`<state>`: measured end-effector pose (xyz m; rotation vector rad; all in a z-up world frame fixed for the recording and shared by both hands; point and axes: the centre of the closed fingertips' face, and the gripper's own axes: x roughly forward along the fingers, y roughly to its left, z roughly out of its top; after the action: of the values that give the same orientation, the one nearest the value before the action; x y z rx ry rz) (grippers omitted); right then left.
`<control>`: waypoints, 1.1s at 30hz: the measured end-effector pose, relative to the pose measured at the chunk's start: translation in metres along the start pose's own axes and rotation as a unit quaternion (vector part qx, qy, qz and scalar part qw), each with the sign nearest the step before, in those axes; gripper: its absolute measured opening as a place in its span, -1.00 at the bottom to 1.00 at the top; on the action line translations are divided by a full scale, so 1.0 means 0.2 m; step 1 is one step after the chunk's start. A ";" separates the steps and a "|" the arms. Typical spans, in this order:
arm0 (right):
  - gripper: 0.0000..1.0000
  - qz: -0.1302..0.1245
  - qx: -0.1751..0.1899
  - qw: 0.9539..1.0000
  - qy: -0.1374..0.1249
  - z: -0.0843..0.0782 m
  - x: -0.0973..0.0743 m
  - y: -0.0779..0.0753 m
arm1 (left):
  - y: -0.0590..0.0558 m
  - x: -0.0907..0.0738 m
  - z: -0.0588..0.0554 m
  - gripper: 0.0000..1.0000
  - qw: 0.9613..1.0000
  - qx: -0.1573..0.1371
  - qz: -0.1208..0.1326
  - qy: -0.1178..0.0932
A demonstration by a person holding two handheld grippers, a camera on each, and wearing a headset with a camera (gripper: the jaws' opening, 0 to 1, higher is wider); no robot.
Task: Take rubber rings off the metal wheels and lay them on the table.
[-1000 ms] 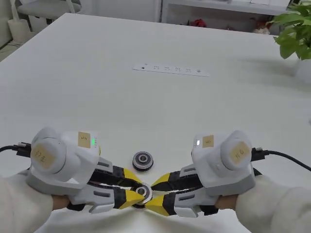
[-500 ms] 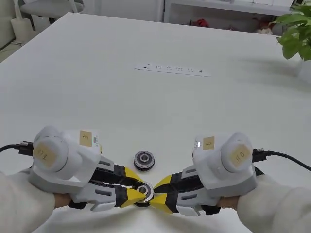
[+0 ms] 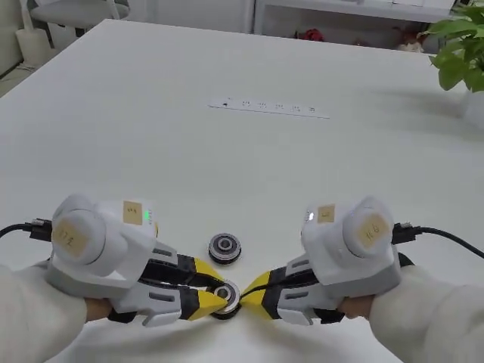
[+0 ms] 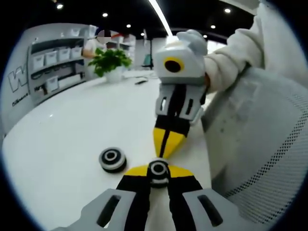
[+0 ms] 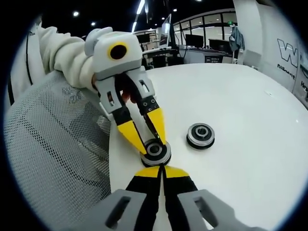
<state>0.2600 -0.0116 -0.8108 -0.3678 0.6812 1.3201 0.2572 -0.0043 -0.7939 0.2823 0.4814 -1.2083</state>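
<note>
L gripper (image 5: 154, 146) was seen clamped on the near wheel (image 5: 156, 154), one yellow tip set each side of it. The wheel was held flat, face up, at the table (image 3: 227, 174) edge closest to the person. Whether it rested on the top or was lifted a bit couldn't be told.

R gripper (image 5: 162, 171) was held opposite, tip-to-tip w/ the L one. Its jaws were pressed together and the tips were laid against the wheel's rim. Whether any rubber was nipped btwn them couldn't be told.

A 2nd wheel (image 3: 225, 247) was left lying flat just beyond the 1st, apart from it and from both grippers. Its black rubber ring (image 5: 200, 144) was seen in place round it.

Farther back, approx mid-table, a white power strip (image 3: 268, 108) was laid crosswise. A potted plant (image 3: 457, 53) was stood at the far R corner. Both grippers were held by hands in cream sleeves (image 3: 423, 314). A mesh chair back (image 5: 57, 159) was caught in both gripper views.
</note>
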 end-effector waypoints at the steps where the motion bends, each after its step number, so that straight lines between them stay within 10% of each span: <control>1: -1.00 0.000 0.009 1.000 -0.001 0.00 0.00 0.00 | 0.00 0.00 0.00 -0.72 1.000 0.000 0.000 0.000; 17: -1.00 0.009 0.135 0.991 -0.013 0.00 0.00 -0.02 | 0.00 0.00 0.00 -0.72 1.000 0.001 0.000 -0.002; 22: -1.00 0.019 0.247 0.968 -0.029 -0.01 -0.01 -0.03 | 0.00 0.00 0.00 -0.72 1.000 0.002 0.000 -0.002; 27: -1.00 0.021 0.247 0.968 -0.032 -0.01 0.00 -0.04 | 0.00 0.00 0.00 -0.72 1.000 0.003 0.000 -0.002; 33: -1.00 0.024 0.287 0.957 -0.040 -0.01 -0.02 -0.05 | 0.01 0.00 0.00 -0.73 1.000 0.007 0.000 -0.001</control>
<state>0.2697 -0.0175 -0.8114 0.1737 0.9697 1.1147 0.2584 -0.0042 -0.7941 0.2931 0.4719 -1.2122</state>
